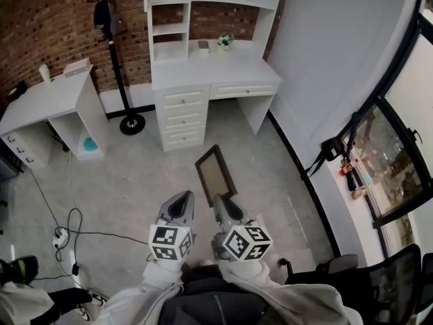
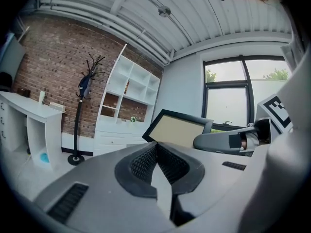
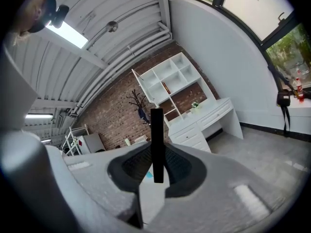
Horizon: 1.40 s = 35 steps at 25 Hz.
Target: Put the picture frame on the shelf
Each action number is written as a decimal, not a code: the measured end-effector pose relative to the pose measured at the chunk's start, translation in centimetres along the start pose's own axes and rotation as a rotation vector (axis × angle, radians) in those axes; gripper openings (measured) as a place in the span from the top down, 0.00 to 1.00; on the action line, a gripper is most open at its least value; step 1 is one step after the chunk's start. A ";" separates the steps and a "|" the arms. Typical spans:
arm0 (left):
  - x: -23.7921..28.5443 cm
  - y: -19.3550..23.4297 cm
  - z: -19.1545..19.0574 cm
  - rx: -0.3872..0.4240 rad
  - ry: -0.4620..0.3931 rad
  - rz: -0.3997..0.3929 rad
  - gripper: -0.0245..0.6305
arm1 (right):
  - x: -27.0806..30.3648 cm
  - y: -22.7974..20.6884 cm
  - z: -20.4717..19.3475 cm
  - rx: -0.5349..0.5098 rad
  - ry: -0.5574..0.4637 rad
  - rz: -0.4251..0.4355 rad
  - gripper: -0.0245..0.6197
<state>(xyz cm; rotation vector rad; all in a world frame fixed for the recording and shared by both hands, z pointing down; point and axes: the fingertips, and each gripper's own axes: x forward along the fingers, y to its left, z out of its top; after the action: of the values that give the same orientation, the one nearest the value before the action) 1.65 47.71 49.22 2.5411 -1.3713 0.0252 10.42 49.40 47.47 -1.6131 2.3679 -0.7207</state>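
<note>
In the head view the picture frame (image 1: 215,173), dark-rimmed with a beige panel, juts forward over the floor, and my right gripper (image 1: 226,199) is shut on its near edge. The right gripper view shows the frame (image 3: 157,144) edge-on as a black bar clamped between the pads. My left gripper (image 1: 181,199) hovers just left of it, shut with nothing in it, and its view has the frame (image 2: 180,130) off to the right. The white desk with a shelf unit (image 1: 203,19) stands ahead against the brick wall, also seen as the shelf unit (image 2: 129,98) and the shelf unit (image 3: 170,79).
A black coat stand (image 1: 115,53) rises left of the shelf desk. A second white desk (image 1: 47,97) sits at the far left. Cables and a power strip (image 1: 64,239) lie on the floor at lower left. A black office chair (image 1: 379,283) is at lower right by the window.
</note>
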 end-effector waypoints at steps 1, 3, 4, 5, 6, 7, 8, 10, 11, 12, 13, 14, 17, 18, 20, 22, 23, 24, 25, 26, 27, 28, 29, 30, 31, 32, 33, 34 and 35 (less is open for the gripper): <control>0.1 -0.5 -0.2 -0.007 -0.004 0.002 0.96 | -0.3 -0.3 0.1 0.008 -0.003 0.004 0.86; 0.1 -1.4 -0.8 -0.018 -0.005 0.006 0.96 | -1.0 -1.0 0.1 0.026 -0.006 0.010 0.86; 0.1 -1.8 -1.2 -0.022 0.000 0.008 0.96 | -1.3 -1.3 0.1 0.034 -0.005 0.011 0.86; 0.2 -2.3 -1.6 -0.026 0.006 0.008 0.96 | -1.6 -1.7 0.2 0.040 -0.004 0.011 0.86; 0.3 -2.6 -1.9 -0.031 0.013 0.007 0.96 | -1.9 -2.0 0.2 0.045 -0.003 0.011 0.86; 0.4 -2.8 -2.0 -0.038 0.018 0.008 0.96 | -2.1 -2.3 0.3 0.052 -0.003 0.011 0.86; 0.4 -3.0 -2.1 -0.044 0.022 0.010 0.96 | -2.3 -2.5 0.3 0.062 -0.003 0.012 0.86; 0.4 -3.2 -2.1 -0.050 0.024 0.017 0.96 | -2.8 -3.0 0.2 0.081 0.000 0.012 0.86; 0.5 -3.3 -2.1 -0.050 0.024 0.019 0.96 | -2.9 -3.2 0.1 0.090 0.001 0.013 0.86; 0.6 -3.4 -2.1 -0.047 0.025 0.019 0.96 | -3.0 -3.4 0.1 0.098 0.001 0.013 0.86; 0.8 -3.5 -2.3 -0.045 0.028 0.019 0.96 | -2.9 -3.6 0.1 0.105 -0.001 0.012 0.86; 1.0 -3.4 -2.4 -0.042 0.033 0.017 0.96 | -2.8 -3.8 0.1 0.111 -0.002 0.010 0.86; 1.4 -3.0 -2.9 -0.046 0.044 0.017 0.96 | -2.2 -4.2 0.0 0.115 -0.004 0.006 0.86; 1.6 -2.8 -2.9 -0.049 0.044 0.019 0.96 | -2.0 -4.3 0.0 0.115 -0.004 0.007 0.86; 2.1 -2.2 -3.0 -0.051 0.042 0.021 0.96 | -1.3 -4.5 0.0 0.120 -0.004 0.010 0.86; 3.0 -1.5 -2.9 -0.057 0.041 0.020 0.96 | -0.2 -4.7 -0.1 0.128 0.001 0.013 0.86; 3.4 -1.1 -2.9 -0.063 0.039 0.023 0.96 | 0.4 -4.8 -0.1 0.129 0.006 0.016 0.86; 3.8 -0.5 -2.8 -0.069 0.036 0.027 0.96 | 1.1 -4.8 0.0 0.128 0.010 0.020 0.86; 4.3 0.0 -2.6 -0.074 0.033 0.031 0.96 | 1.8 -4.8 0.2 0.123 0.012 0.024 0.86; 4.9 0.6 -2.3 -0.078 0.031 0.035 0.96 | 2.6 -4.9 0.4 0.119 0.013 0.028 0.86; 5.4 1.1 -2.1 -0.082 0.029 0.038 0.96 | 3.3 -5.0 0.7 0.117 0.014 0.029 0.86; 6.0 1.5 -1.9 -0.086 0.026 0.041 0.96 | 4.1 -5.2 0.9 0.115 0.016 0.031 0.86; 6.5 1.9 -1.7 -0.088 0.022 0.043 0.96 | 4.8 -5.3 1.1 0.113 0.018 0.032 0.86; 7.1 2.4 -1.4 -0.089 0.018 0.045 0.96 | 5.7 -5.5 1.3 0.110 0.021 0.035 0.86; 7.8 3.0 -1.2 -0.088 0.015 0.046 0.96 | 6.6 -5.6 1.5 0.109 0.024 0.040 0.86; 8.6 3.7 -0.9 -0.088 0.014 0.047 0.96 | 7.7 -5.7 1.7 0.111 0.027 0.045 0.86; 9.5 4.4 -0.6 -0.089 0.014 0.049 0.96 | 8.8 -5.8 2.0 0.112 0.031 0.051 0.86; 10.4 5.1 -0.3 -0.090 0.015 0.051 0.96 | 9.9 -5.9 2.3 0.113 0.035 0.056 0.86; 11.2 5.8 0.2 -0.091 0.014 0.054 0.96 | 11.0 -6.1 2.8 0.111 0.037 0.061 0.86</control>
<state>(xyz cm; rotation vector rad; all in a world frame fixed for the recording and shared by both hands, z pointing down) 3.14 35.44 51.79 2.4251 -1.4024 -0.0095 12.26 36.77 49.30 -1.4890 2.3461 -0.8603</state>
